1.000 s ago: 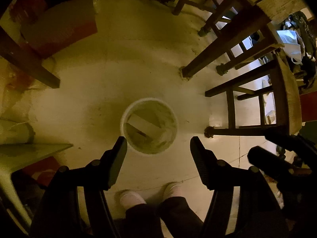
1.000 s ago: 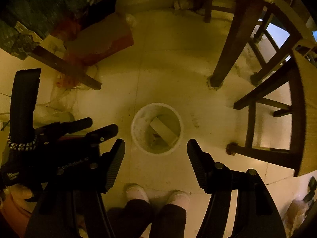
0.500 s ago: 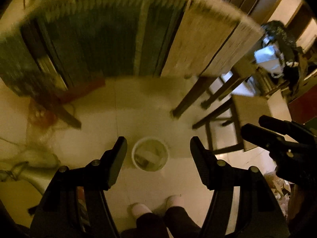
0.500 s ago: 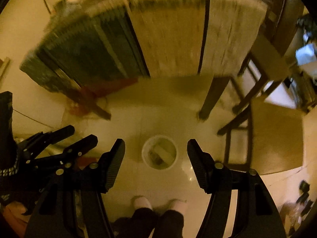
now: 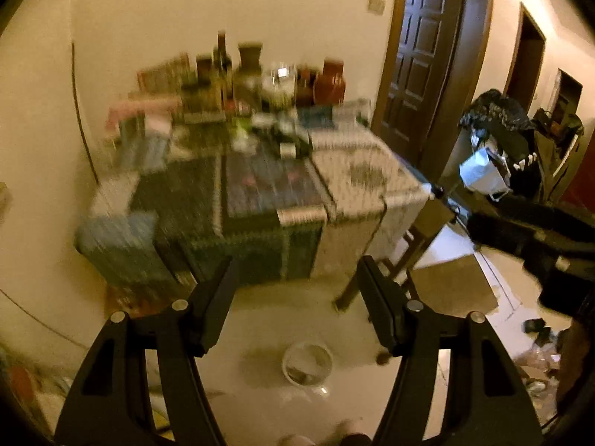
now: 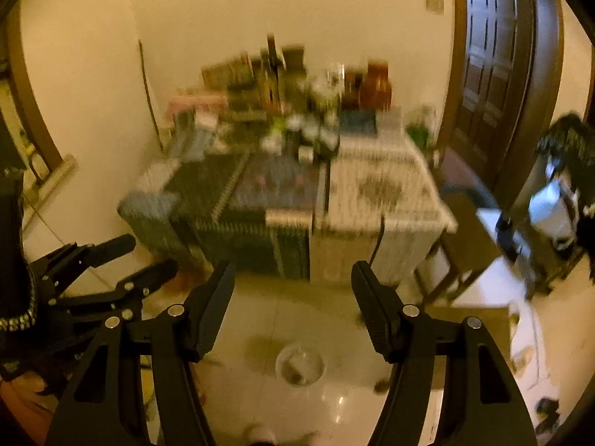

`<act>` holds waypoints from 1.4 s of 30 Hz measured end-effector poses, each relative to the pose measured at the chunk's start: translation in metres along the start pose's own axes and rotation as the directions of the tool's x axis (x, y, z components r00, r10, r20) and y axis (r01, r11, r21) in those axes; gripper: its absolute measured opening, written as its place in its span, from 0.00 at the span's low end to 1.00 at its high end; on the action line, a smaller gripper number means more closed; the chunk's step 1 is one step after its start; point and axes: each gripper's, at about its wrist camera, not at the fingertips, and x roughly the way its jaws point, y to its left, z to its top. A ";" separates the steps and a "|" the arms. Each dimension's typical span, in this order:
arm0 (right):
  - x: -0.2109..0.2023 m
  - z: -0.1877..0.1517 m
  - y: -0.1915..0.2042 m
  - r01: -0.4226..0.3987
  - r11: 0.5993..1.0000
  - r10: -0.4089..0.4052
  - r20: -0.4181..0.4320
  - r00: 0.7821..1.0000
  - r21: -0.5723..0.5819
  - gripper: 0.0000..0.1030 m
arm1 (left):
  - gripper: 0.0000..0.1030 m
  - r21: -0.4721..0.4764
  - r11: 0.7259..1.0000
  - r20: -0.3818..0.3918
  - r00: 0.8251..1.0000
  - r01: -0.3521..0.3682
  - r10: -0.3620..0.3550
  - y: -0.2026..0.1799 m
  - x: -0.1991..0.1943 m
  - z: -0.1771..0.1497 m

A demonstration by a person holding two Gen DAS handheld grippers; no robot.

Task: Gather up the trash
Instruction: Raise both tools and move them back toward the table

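A small white trash bin [image 5: 307, 368] [image 6: 299, 366] stands on the pale tiled floor far below both grippers, with a few scraps inside it. My left gripper [image 5: 297, 290] is open and holds nothing. My right gripper [image 6: 293, 290] is open and empty too. Both hang high above the floor and face a cluttered table [image 5: 353, 182] [image 6: 383, 182] covered with a patterned cloth. Bottles, jars and small blurred items crowd its far half. In the right wrist view the left gripper [image 6: 148, 256] shows at the left edge.
A dark wooden door [image 5: 427, 74] [image 6: 494, 74] stands right of the table. A wooden stool [image 5: 431, 219] sits at the table's right corner. A rack with dark bags and a white bag [image 5: 483, 174] is at far right. The person's feet [image 5: 319, 436] show at the bottom edge.
Both grippers have risen from just above the bin to well above table height and tilted up; the bin now looks small and the tabletop has come into view. Jaws unchanged.
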 end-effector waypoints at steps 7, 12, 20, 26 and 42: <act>-0.063 0.034 0.020 0.080 0.997 -0.077 0.182 0.980 -0.010 0.62 | 0.63 -0.006 0.999 0.147 0.989 0.034 -0.033 0.004 -0.066 0.042; -0.081 0.041 0.025 0.062 0.998 -0.064 0.253 0.965 0.014 0.65 | 0.68 0.024 0.999 0.249 0.968 0.024 -0.029 0.002 -0.107 0.062; -0.088 0.054 0.009 0.036 0.997 -0.056 0.328 0.943 0.068 0.77 | 0.85 0.040 0.999 0.319 0.948 -0.001 -0.012 0.002 -0.124 0.075; -0.072 0.073 -0.014 0.054 0.994 -0.084 0.357 0.931 0.092 0.77 | 0.85 0.002 1.000 0.322 0.947 0.009 -0.009 0.003 -0.102 0.096; 0.008 0.160 -0.097 -0.028 0.999 0.020 0.319 0.948 0.021 0.77 | 0.85 -0.092 0.993 0.373 0.921 -0.080 0.109 -0.022 -0.013 0.205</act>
